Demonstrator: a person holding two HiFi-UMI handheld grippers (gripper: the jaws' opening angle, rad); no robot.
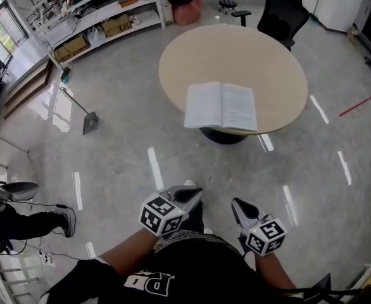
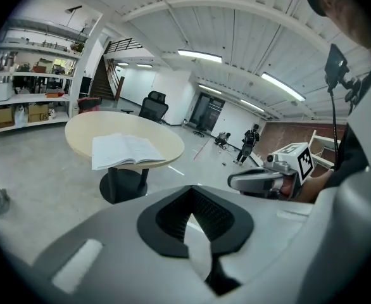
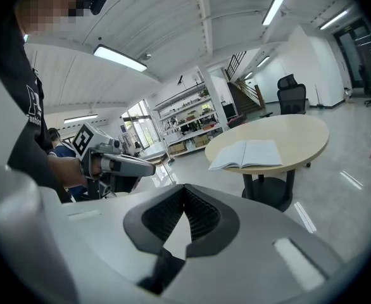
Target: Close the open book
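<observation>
An open book lies flat, pages up, at the near edge of a round beige table. It also shows in the left gripper view as the book and in the right gripper view as the book. My left gripper and right gripper are held close to my body, well short of the table, and point toward it. Both are shut with nothing between the jaws. The left gripper sees the right gripper beside it. The right gripper sees the left gripper.
A black office chair stands behind the table. White shelves with boxes line the back left wall. A long-handled dustpan rests on the glossy floor at left. A person's leg and shoe show at lower left.
</observation>
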